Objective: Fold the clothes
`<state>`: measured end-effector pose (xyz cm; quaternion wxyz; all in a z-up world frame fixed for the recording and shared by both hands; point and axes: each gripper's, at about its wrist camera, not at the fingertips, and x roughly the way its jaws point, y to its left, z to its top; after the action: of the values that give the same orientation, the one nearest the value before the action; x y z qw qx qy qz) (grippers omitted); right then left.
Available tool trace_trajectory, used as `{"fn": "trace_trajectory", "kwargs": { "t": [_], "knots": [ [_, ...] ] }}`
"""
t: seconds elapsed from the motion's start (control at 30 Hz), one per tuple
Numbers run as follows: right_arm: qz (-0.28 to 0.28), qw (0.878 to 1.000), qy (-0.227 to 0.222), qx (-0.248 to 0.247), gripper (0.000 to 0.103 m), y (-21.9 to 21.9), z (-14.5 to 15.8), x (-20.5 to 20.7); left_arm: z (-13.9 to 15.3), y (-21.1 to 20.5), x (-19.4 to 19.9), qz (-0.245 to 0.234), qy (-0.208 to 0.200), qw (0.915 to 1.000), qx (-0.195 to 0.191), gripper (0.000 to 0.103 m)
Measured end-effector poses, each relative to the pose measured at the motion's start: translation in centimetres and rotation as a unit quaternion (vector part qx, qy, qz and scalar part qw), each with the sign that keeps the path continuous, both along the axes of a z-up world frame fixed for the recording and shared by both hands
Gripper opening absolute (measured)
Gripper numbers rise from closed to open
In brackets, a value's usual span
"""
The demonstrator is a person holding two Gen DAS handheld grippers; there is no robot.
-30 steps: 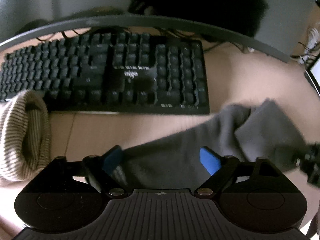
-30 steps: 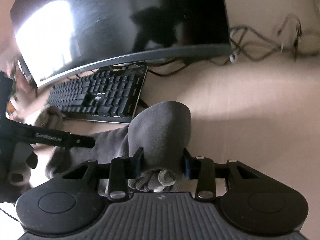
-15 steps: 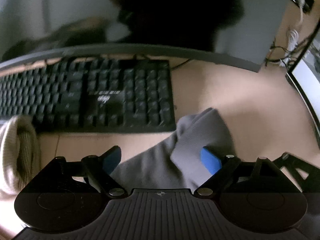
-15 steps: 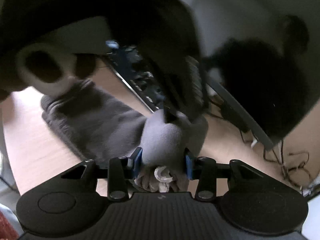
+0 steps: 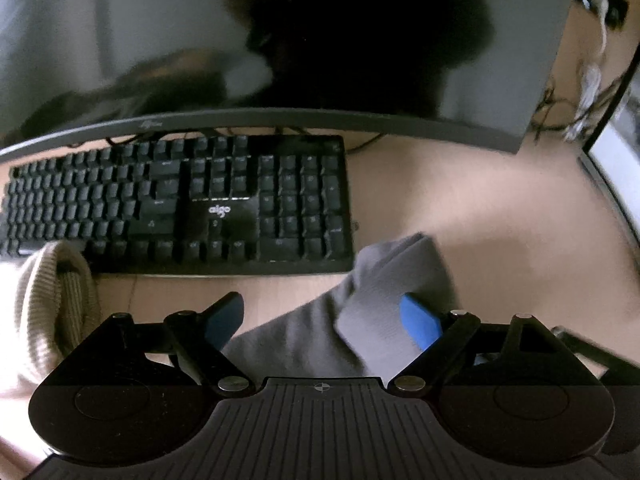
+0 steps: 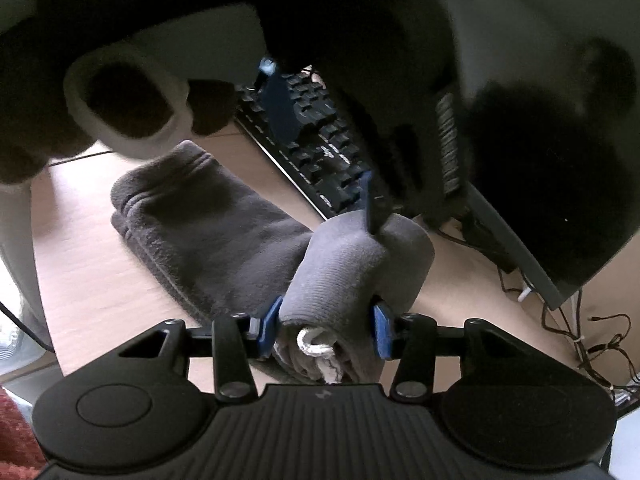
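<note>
A pair of grey socks (image 6: 208,224) lies flat on the wooden desk (image 6: 92,280), its near end folded up into a roll (image 6: 352,268). That roll fills the gap of my right gripper (image 6: 324,326); the blue pads still touch it on both sides while the jaws are opening. My left gripper (image 5: 322,318) hangs open over the same fold (image 5: 384,300), which lies near its right pad (image 5: 420,320). One of its blue fingers (image 6: 370,204) touches the roll's top in the right wrist view.
A black keyboard (image 5: 180,208) and a dark curved monitor (image 5: 280,40) stand just behind the socks. A beige striped sock (image 5: 52,304) lies at the left. A second screen (image 5: 616,184) and cables (image 6: 580,340) are at the right. A blurred hand (image 6: 120,100) is overhead.
My right gripper rolled and carried the grey sock's end leftward, doubling it over the rest. Its jaws have widened. The left gripper rose a little and stayed open.
</note>
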<state>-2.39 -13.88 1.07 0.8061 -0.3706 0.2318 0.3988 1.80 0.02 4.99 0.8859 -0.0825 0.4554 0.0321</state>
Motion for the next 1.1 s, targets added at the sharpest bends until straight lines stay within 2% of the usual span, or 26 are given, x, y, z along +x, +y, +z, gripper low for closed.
{"fn": "trace_trajectory", "kwargs": {
  "t": [0.07, 0.2, 0.5, 0.6, 0.7, 0.77, 0.9, 0.97, 1.1],
  "knots": [
    [0.007, 1.0, 0.01, 0.007, 0.046, -0.1, 0.4, -0.1, 0.4, -0.1, -0.2, -0.005, -0.003, 1.0, -0.002, 0.091],
    [0.009, 0.998, 0.049, 0.029, 0.047, -0.2, 0.8, 0.7, -0.8, -0.3, 0.3, -0.005, 0.014, 0.9996, 0.025, 0.092],
    [0.007, 0.991, 0.115, 0.068, 0.051, -1.3, 1.9, 1.9, -3.0, 1.3, 0.5, 0.009, 0.036, 0.999, 0.025, 0.095],
    [0.003, 0.987, 0.137, 0.086, 0.054, -2.2, 2.7, 2.3, -3.0, 1.6, 0.6, 0.011, 0.036, 0.999, 0.024, 0.095],
    [-0.006, 0.98, 0.155, 0.124, 0.063, -3.7, 4.0, 2.9, -3.2, 2.1, 0.5, 0.017, 0.038, 0.9989, 0.021, 0.096],
    [-0.036, 0.969, 0.184, 0.158, 0.066, -5.1, 4.9, 4.3, -3.2, 2.5, 0.4, 0.022, 0.04, 0.9988, 0.02, 0.096],
    [-0.111, 0.931, 0.274, 0.214, 0.067, -7.9, 3.8, 7.1, -3.3, 3.4, 0.2, 0.031, 0.043, 0.9985, 0.014, 0.096],
    [-0.115, 0.923, 0.292, 0.223, 0.067, -6.8, 2.4, 8.1, -3.2, 3.6, 0.0, 0.034, 0.044, 0.9983, 0.015, 0.096],
    [-0.098, 0.916, 0.317, 0.225, 0.071, -5.2, 0.9, 7.2, -3.2, 4.1, -0.4, 0.039, 0.047, 0.998, 0.016, 0.097]
  ]
}}
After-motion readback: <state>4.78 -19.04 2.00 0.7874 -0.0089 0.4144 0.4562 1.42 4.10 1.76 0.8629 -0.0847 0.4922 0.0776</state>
